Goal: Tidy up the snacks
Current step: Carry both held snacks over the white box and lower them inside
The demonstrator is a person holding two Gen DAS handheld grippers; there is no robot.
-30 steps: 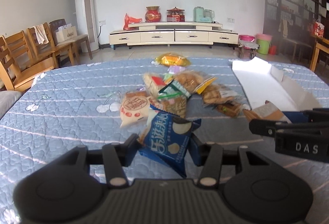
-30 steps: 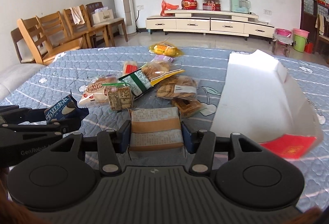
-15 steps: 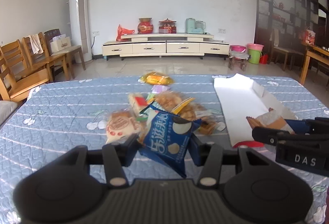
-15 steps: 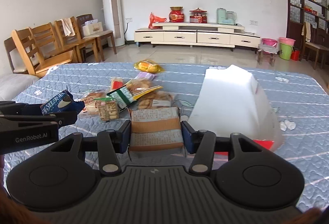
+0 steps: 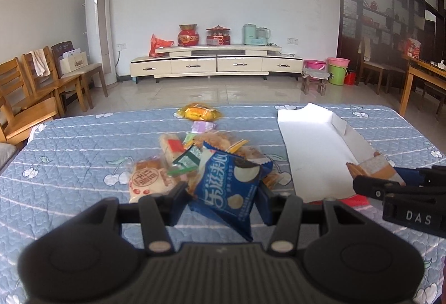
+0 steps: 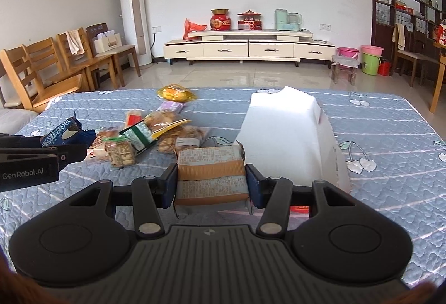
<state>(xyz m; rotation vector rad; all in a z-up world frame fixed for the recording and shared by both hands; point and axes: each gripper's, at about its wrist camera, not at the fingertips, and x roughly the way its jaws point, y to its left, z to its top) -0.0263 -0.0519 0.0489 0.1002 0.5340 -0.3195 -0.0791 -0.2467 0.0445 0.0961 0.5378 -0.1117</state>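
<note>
My left gripper (image 5: pixel 221 199) is shut on a blue snack packet (image 5: pixel 230 184) and holds it above the blue quilted table (image 5: pixel 69 153). My right gripper (image 6: pixel 211 182) is shut on a brown and grey snack packet (image 6: pixel 211 174), also lifted. Each gripper shows in the other's view: the right one (image 5: pixel 376 187) at the right edge, the left one (image 6: pixel 67 148) at the left edge. A pile of several snack packets (image 5: pixel 178 159) lies in the middle of the table, also in the right wrist view (image 6: pixel 156 134). A white open box (image 5: pixel 312 153) lies to the right of the pile (image 6: pixel 287 136).
A yellow packet (image 5: pixel 199 111) lies apart near the table's far edge. Something red (image 6: pixel 299 209) lies at the box's near end. Wooden chairs (image 6: pixel 55 67) stand left of the table; a TV cabinet (image 6: pixel 248 46) and buckets (image 6: pixel 370 60) are beyond it.
Both grippers have risen and drawn back from the pile, each with its packet still held. The table contents now look farther and lower in both views.
</note>
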